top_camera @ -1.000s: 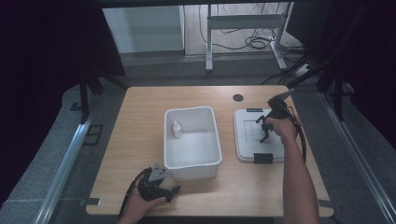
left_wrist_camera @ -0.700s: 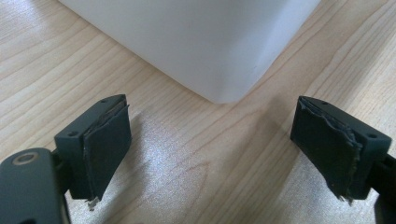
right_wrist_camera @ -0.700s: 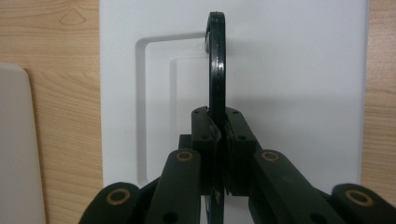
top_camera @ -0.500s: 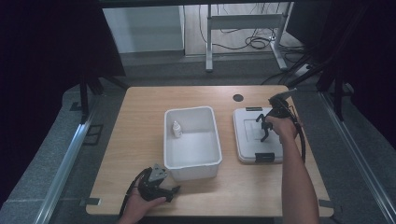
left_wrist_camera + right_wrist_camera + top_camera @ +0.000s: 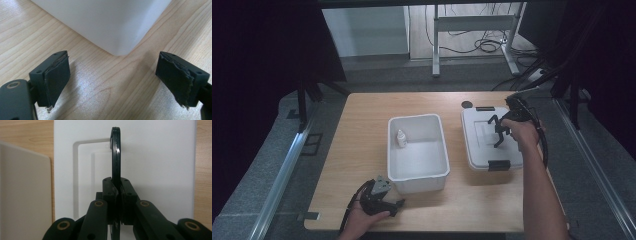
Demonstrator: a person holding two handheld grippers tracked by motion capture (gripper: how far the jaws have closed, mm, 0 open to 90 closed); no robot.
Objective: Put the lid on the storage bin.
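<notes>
The right gripper [image 5: 117, 188] has its two black jaws pressed together on a thin black curved handle [image 5: 116, 152], seen edge-on, which rises from between the pads and arcs away over the flat white plastic lid [image 5: 160, 165] beyond them. In the high view the right gripper [image 5: 500, 131] sits above that lid [image 5: 479, 145], with the jaws pointing down at its middle; whether the handle is fixed to the lid or lifted off its surface cannot be made out, because the gripper and the hand cover that spot. Black clips sit at the lid's near and far edges.

The left gripper [image 5: 112, 82] has its jaws spread wide with nothing between the worn pads [image 5: 56, 80] but bare light wooden table [image 5: 105, 95]. Just ahead of the fingertips stands the rounded corner of the white rectangular plastic bin [image 5: 110, 22], close but not touched. In the high view the left gripper [image 5: 398, 203] lies low on the table just beside the bin's [image 5: 418, 182] near left corner.

Inside the bin, against its left wall and well away from both pairs of fingers, stands a small white bottle [image 5: 401, 138]; its details are too small to read. The lower end of the handle is hidden behind the right jaws.
</notes>
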